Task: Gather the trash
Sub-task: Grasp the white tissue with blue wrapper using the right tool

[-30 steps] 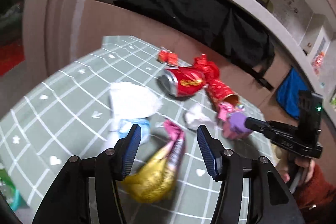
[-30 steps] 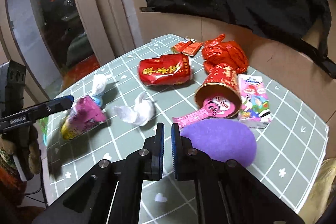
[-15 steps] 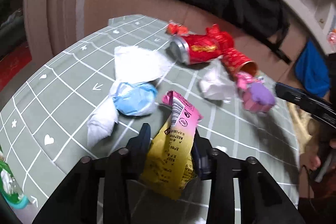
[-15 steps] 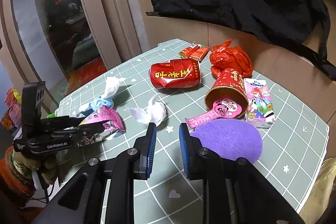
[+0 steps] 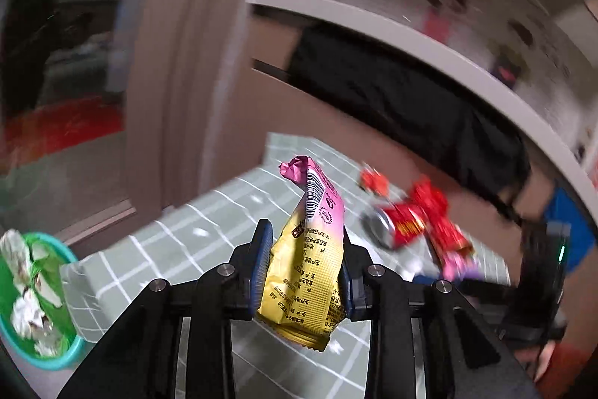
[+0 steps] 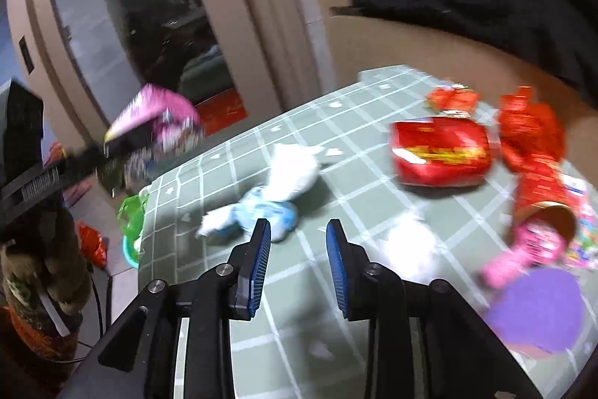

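Note:
My left gripper (image 5: 303,272) is shut on a yellow and pink snack wrapper (image 5: 310,268) and holds it lifted above the green table (image 5: 209,249). It also shows in the right wrist view (image 6: 157,122), held up at the left. My right gripper (image 6: 298,268) is open and empty, above the table just in front of a white and blue tissue wad (image 6: 269,204). A red crushed can (image 6: 439,152), a red paper cup (image 6: 542,200), a white tissue (image 6: 411,242) and a purple pad (image 6: 538,309) lie on the table.
A teal bin with a green liner (image 5: 33,301) holding white tissues stands on the floor left of the table; it also shows in the right wrist view (image 6: 130,223). Red wrappers (image 6: 530,126) lie at the table's far side. A wall and door stand behind.
My left gripper has closed on the snack wrapper and lifted it off the table, swinging left. My right gripper has opened wider and moved left toward the blue and white tissue.

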`<control>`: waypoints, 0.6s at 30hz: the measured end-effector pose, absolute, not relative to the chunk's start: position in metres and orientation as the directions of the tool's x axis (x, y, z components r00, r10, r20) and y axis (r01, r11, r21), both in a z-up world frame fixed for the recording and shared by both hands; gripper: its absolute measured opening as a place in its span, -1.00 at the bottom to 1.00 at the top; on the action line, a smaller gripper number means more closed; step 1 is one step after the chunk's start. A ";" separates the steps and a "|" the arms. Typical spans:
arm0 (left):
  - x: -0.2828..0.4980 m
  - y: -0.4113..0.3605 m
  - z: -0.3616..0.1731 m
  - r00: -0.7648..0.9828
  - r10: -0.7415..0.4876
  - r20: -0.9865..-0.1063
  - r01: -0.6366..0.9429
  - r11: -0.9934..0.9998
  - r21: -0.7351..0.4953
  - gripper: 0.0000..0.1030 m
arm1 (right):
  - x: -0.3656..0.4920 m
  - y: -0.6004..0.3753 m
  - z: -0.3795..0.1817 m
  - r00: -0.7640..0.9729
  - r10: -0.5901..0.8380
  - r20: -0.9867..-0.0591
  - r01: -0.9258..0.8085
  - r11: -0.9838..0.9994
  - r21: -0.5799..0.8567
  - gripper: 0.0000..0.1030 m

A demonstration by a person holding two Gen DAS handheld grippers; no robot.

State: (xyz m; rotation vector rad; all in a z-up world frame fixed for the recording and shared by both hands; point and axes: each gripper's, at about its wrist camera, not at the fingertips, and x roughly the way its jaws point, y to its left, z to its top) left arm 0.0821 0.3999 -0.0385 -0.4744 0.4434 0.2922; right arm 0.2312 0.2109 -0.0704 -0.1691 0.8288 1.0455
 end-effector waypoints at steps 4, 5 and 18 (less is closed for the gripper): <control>0.083 0.421 -0.041 0.867 0.201 -0.456 -0.403 0.821 -0.405 -0.37 | 0.235 0.250 -0.089 0.238 0.681 -0.692 -0.811 0.531 0.245 -0.43; 0.086 0.425 -0.043 0.867 0.200 -0.456 -0.404 0.818 -0.409 -0.37 | 0.237 0.256 -0.092 0.239 0.677 -0.696 -0.804 0.540 0.249 -0.43; 0.094 0.432 -0.057 0.852 0.189 -0.488 -0.423 0.798 -0.429 -0.36 | 0.241 0.280 -0.113 0.159 0.671 -0.725 -0.823 0.495 0.278 -0.44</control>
